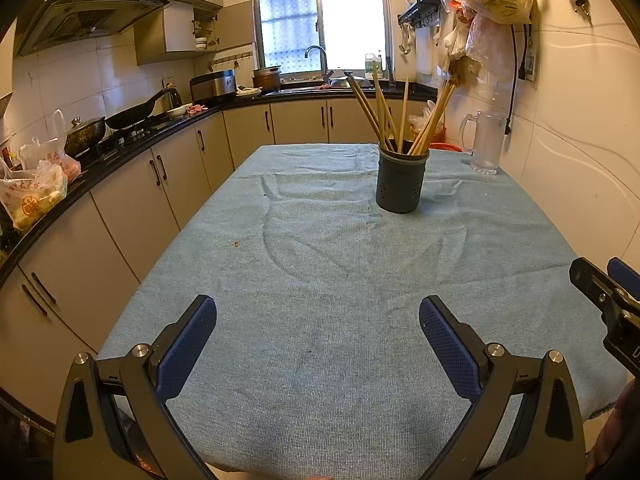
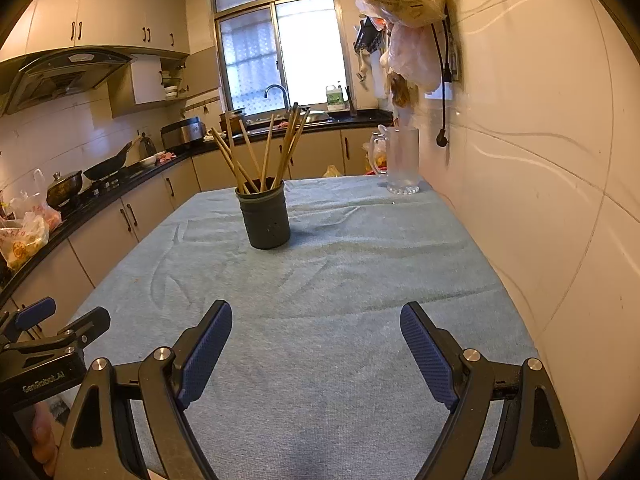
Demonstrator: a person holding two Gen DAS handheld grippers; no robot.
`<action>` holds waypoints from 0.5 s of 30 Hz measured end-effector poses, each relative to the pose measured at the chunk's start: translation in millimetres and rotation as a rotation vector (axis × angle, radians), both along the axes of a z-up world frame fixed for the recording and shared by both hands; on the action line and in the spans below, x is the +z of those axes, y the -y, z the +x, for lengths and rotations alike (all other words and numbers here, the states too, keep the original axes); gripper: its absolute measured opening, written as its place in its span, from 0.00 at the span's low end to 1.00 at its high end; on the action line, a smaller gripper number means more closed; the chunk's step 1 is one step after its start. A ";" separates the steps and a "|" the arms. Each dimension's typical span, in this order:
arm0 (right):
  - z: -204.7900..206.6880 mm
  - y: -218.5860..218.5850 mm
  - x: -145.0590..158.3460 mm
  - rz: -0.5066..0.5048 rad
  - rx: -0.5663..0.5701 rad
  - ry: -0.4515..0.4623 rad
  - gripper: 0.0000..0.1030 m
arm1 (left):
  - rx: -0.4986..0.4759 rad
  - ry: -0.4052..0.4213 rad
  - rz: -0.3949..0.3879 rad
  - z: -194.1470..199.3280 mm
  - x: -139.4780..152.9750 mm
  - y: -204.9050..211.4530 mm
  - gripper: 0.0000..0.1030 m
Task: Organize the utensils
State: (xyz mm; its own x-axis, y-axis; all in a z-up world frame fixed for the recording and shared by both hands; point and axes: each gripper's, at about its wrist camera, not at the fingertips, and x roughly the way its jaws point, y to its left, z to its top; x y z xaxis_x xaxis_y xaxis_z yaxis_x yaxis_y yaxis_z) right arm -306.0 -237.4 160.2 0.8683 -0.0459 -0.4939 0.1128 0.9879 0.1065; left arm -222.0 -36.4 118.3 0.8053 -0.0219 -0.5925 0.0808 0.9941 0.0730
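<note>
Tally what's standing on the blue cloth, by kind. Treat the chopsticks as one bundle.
Dark utensil holder: 1
Chopstick bundle: 1, in the holder (the sticks overlap, so there is no exact stick count)
Clear glass mug: 1
Total: 3

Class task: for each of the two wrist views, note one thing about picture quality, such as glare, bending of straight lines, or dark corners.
Left wrist view: the window is blown out white; cupboards curve. Right wrist view: wall lines bow, the corners go black, and the chopsticks stay sharp.
</note>
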 end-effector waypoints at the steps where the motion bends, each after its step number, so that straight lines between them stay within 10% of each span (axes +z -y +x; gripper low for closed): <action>1: -0.2 -0.2 0.1 -0.001 0.000 0.002 0.87 | 0.000 0.000 0.000 0.3 -0.3 0.2 0.98; 15: 1.6 -2.6 -2.8 -0.006 0.006 -0.004 0.89 | 0.005 -0.008 0.000 3.4 -3.7 -0.8 0.98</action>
